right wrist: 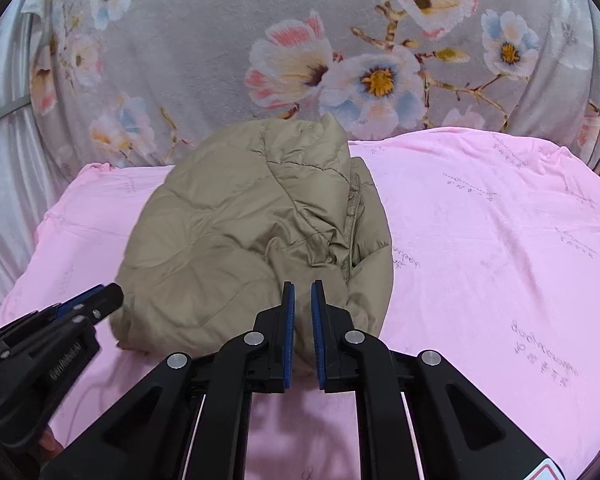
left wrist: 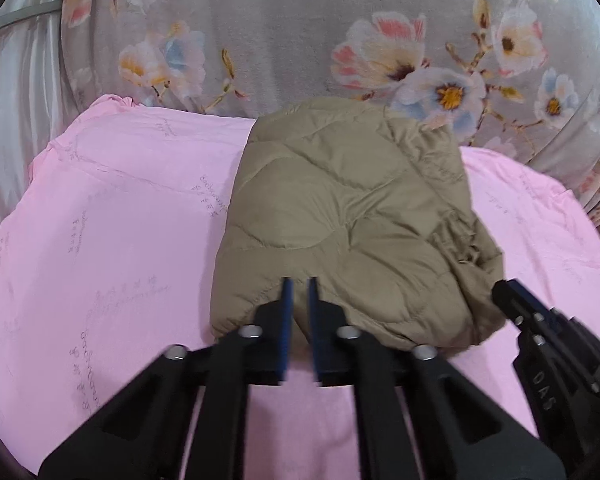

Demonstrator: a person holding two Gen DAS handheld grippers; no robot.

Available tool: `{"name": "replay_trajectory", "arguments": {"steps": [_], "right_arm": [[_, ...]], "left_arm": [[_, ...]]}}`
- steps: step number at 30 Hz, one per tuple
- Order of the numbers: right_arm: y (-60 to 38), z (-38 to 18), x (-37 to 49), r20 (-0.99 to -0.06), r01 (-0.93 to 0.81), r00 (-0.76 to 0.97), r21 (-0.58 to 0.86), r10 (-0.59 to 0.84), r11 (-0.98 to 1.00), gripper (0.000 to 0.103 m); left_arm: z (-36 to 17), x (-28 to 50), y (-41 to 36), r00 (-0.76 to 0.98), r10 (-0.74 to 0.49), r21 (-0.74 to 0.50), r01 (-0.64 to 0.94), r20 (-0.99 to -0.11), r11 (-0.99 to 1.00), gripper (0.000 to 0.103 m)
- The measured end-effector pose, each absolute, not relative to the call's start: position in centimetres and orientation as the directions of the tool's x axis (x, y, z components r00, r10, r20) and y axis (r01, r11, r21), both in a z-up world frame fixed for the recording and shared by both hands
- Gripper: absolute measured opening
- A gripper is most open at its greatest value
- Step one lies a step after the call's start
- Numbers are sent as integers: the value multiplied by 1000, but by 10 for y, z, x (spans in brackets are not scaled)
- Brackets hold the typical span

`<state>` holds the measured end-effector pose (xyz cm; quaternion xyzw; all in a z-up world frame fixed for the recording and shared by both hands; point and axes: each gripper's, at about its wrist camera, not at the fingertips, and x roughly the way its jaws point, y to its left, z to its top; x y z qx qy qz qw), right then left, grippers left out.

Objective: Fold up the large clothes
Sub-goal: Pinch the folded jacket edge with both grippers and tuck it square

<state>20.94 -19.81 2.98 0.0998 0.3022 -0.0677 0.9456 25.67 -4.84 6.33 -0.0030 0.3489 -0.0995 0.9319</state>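
A grey flowered blanket [left wrist: 300, 40] fills the top of both my views like a backdrop, with pale satin curtain folds [left wrist: 16, 112] down the left edge. Below it the pink sheet [left wrist: 112, 240] spreads across the middle and bottom of each frame, printed with faint script. On that sheet lies the tan quilted jacket [left wrist: 340, 220], folded into a thick bundle: just right of centre in my left view, left of centre in my right view [right wrist: 240, 232], its far edge up against the flowered blanket and its zipper edge and puckered seams on the right side of the bundle. My left tongs [left wrist: 300, 284] come up from the bottom centre of the left view, tilted downward toward the jacket's near edge, blue pads standing almost together with only a thin slit between them and nothing pinched; the jacket's fabric shows behind the tips, and I cannot tell whether they touch it. My right tongs [right wrist: 302, 286] sit the same way at the bottom centre of the right view, aimed down over the bundle's near right corner, pads a narrow crack apart and empty. Each tool shows in the other's view: the right one at the lower right edge of the left view [left wrist: 504, 292], tip beside the jacket's right corner, the left one at the lower left of the right view [right wrist: 108, 300], tip just beside the jacket's left corner.
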Motion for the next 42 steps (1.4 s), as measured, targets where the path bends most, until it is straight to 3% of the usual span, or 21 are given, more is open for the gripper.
{"name": "replay_trajectory", "arguments": {"steps": [4, 6, 13, 30, 42], "right_arm": [[-190, 37, 208, -579, 154, 814, 150, -40, 977, 10], [-184, 36, 217, -588, 133, 809, 143, -24, 981, 10], [-188, -7, 264, -693, 142, 721, 150, 2, 978, 6], [-192, -34, 278, -698, 158, 716, 163, 1, 974, 1], [-194, 3, 169, -678, 200, 730, 97, -82, 975, 7]], "left_arm": [[83, 256, -42, 738, -248, -132, 213, -628, 968, 0], [85, 259, -54, 749, -226, -80, 227, -623, 971, 0], [23, 310, -73, 650, -212, -90, 216, -730, 972, 0], [-9, 323, -81, 665, -187, -64, 204, -723, 977, 0], [23, 224, -59, 704, -176, -6, 237, -688, 971, 0]]}}
